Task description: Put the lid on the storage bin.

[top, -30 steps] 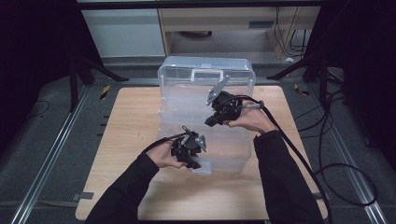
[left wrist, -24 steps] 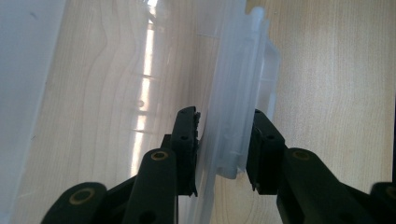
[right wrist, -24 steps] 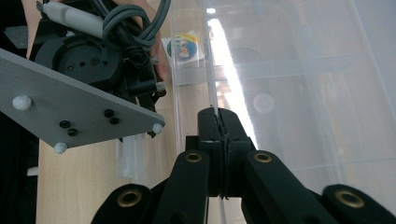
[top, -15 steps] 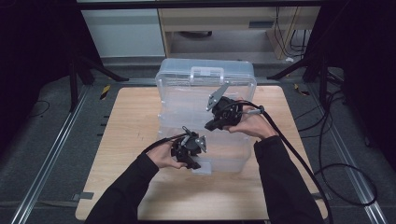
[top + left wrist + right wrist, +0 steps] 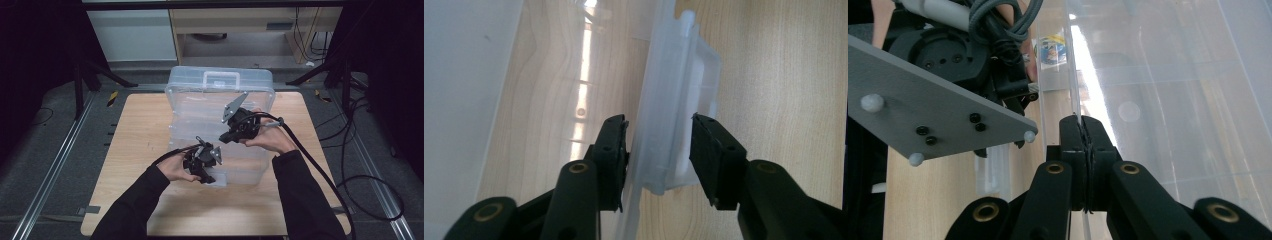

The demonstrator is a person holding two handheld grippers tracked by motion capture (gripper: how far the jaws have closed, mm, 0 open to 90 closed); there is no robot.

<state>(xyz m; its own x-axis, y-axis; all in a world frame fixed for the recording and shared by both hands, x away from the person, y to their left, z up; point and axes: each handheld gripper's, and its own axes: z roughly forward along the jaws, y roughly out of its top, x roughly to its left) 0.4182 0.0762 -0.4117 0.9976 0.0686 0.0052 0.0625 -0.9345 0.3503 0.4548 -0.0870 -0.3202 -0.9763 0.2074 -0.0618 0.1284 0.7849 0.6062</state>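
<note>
Left hand-held gripper (image 5: 658,160) hangs open, the clear box's (image 5: 220,90) latch tab (image 5: 676,100) running lengthwise straight ahead between its jaws, while the right hand-held gripper (image 5: 1083,130) pinches what looks like the lid's edge (image 5: 1073,65).

Wooden table (image 5: 140,150), light grain, rectangular, standing on a dark floor. One clear plastic case (image 5: 220,97) with a white handle rests on its far central area. Remaining tabletop appears bare, though the near edge is partly hidden by sleeves.

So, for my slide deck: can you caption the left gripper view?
Left tool open, its jaws straddling the latch of a clear plastic box over the wooden table.
</note>
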